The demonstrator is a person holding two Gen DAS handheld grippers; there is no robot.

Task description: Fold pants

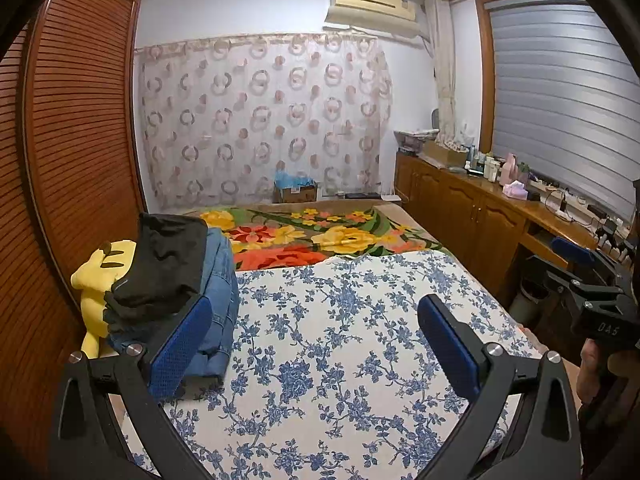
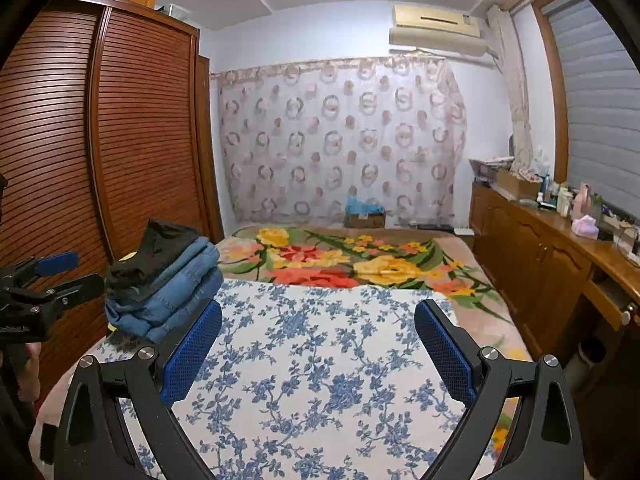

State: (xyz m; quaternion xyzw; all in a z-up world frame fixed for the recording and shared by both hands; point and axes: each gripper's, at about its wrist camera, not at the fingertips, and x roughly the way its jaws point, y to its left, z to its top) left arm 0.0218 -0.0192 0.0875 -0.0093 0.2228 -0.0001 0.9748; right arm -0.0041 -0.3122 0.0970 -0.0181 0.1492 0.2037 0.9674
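A stack of folded pants sits at the left edge of the bed: black pants (image 1: 164,264) on top of blue jeans (image 1: 218,304), seen again in the right wrist view as black pants (image 2: 160,248) over jeans (image 2: 176,292). My left gripper (image 1: 316,340) is open above the blue-flowered sheet (image 1: 328,344), its left finger just beside the stack, nothing between its pads. My right gripper (image 2: 318,344) is open too, over the same sheet (image 2: 312,360), right of the stack. Each gripper shows at the edge of the other's view: the right gripper (image 1: 576,264) and the left gripper (image 2: 56,268).
A yellow plush toy (image 1: 98,280) lies behind the stack against the louvred wardrobe (image 1: 80,140). A bright flowered blanket (image 2: 352,264) covers the far half of the bed. A wooden cabinet (image 2: 540,256) with bottles runs along the right wall. A hand (image 1: 590,368) holds the right gripper.
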